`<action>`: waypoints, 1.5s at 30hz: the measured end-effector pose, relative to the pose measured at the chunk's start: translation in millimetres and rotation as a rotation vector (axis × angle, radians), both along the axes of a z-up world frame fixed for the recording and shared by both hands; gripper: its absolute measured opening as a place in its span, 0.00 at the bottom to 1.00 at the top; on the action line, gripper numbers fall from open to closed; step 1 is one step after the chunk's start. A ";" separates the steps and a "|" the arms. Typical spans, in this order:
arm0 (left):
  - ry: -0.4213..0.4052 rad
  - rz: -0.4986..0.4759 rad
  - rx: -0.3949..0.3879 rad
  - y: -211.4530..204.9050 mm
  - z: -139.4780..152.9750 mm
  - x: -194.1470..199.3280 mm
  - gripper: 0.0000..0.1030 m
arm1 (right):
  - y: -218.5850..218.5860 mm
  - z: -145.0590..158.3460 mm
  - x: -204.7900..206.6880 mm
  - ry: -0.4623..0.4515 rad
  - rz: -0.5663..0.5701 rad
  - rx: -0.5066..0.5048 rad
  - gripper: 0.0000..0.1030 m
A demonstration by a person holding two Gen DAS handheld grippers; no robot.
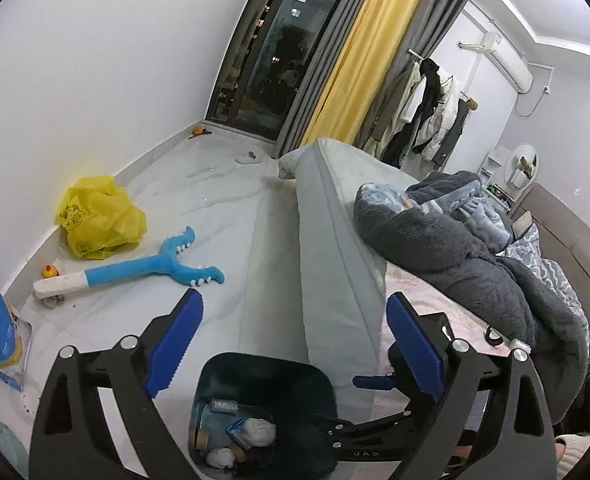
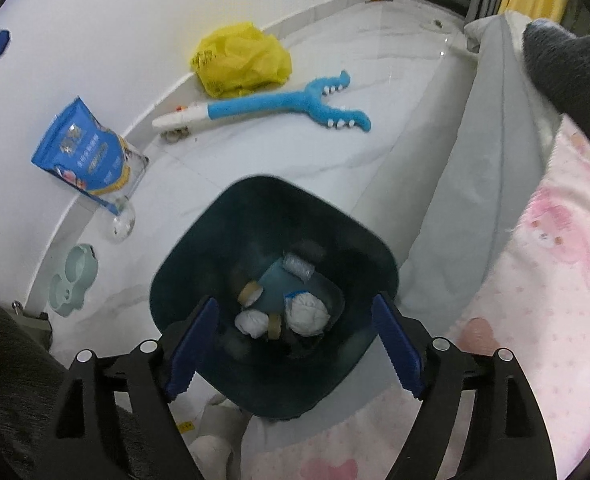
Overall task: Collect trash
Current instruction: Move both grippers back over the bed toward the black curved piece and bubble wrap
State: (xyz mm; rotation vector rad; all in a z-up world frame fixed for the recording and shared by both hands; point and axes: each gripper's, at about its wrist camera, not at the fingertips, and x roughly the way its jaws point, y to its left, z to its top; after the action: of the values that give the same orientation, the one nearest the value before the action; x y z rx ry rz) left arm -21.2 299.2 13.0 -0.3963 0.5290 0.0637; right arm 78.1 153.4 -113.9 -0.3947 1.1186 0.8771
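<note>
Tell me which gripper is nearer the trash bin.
Right. The right gripper hangs directly over the trash bin, its open jaws framing the bin's mouth. The left gripper, also open, points past the bin toward the floor and bed.

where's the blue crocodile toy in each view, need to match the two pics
Left wrist: the blue crocodile toy lies on the floor at middle left, jaws toward the bed.
Right wrist: the same toy lies upper centre, beyond the trash bin.
Shared landmark: the yellow plastic bag by the wall.
</note>
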 end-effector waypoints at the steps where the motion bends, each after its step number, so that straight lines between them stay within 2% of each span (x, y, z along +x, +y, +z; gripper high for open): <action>1: -0.002 0.000 -0.002 -1.6 2.1 0.9 0.93 | -1.8 4.1 0.5 -0.007 -0.004 0.009 0.80; 10: -0.024 -0.038 0.035 -33.0 15.7 10.2 0.95 | -36.0 47.5 0.6 -0.095 -0.049 0.104 0.86; 17: -0.018 -0.077 0.073 -64.7 15.9 22.5 0.95 | -83.7 69.8 8.5 -0.143 -0.127 0.148 0.88; 32: -0.011 -0.162 0.113 -142.7 15.4 47.3 0.95 | -185.7 86.8 25.6 -0.221 -0.266 0.142 0.88; 45: 0.006 -0.238 0.137 -200.6 10.7 62.7 0.95 | -267.0 86.1 37.0 -0.233 -0.403 0.151 0.89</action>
State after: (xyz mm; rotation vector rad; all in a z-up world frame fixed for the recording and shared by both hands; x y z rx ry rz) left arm 41.4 98.6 23.7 -0.1980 0.5709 -0.1281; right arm 115.1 -113.6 -27.8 -0.1329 0.8687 0.5391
